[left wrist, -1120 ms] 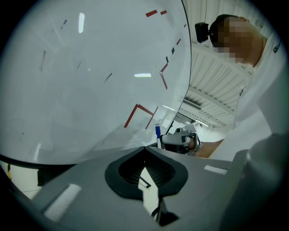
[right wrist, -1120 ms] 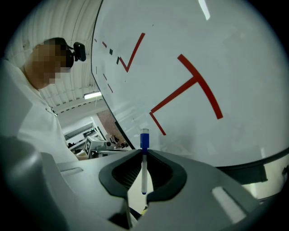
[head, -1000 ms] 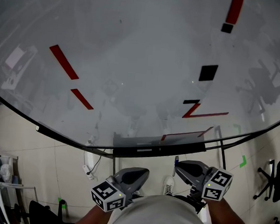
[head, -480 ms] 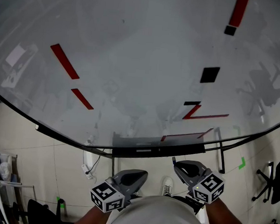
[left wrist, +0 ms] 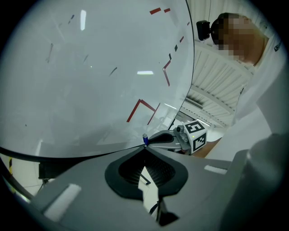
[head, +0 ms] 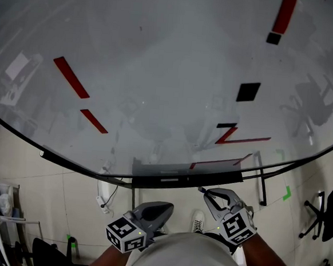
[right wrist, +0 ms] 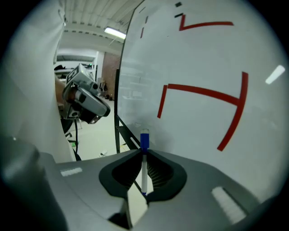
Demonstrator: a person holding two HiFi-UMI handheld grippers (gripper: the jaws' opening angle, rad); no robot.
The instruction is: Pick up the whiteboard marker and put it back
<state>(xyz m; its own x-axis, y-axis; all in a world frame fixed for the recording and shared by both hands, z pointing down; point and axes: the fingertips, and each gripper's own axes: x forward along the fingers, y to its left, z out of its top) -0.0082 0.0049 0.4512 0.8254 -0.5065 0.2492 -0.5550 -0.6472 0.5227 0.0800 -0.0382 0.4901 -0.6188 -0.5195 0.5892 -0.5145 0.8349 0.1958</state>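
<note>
- The right gripper (right wrist: 144,152) has its jaws clamped on the whiteboard marker (right wrist: 144,170). The marker stands upright between them, its blue cap (right wrist: 144,139) poking out past the jaw tips.
- The capped end points toward the whiteboard (head: 160,71), close to angular red lines (right wrist: 198,92) drawn on it.
- In the head view, the right gripper (head: 209,192) is just below the board's dark tray (head: 168,180).
- The left gripper (left wrist: 145,147) has its jaws pressed together at the tips with nothing between them. It is held low beside the right one, apart from the board.
- A black square (head: 248,91) sits on the board above the right gripper.
</note>
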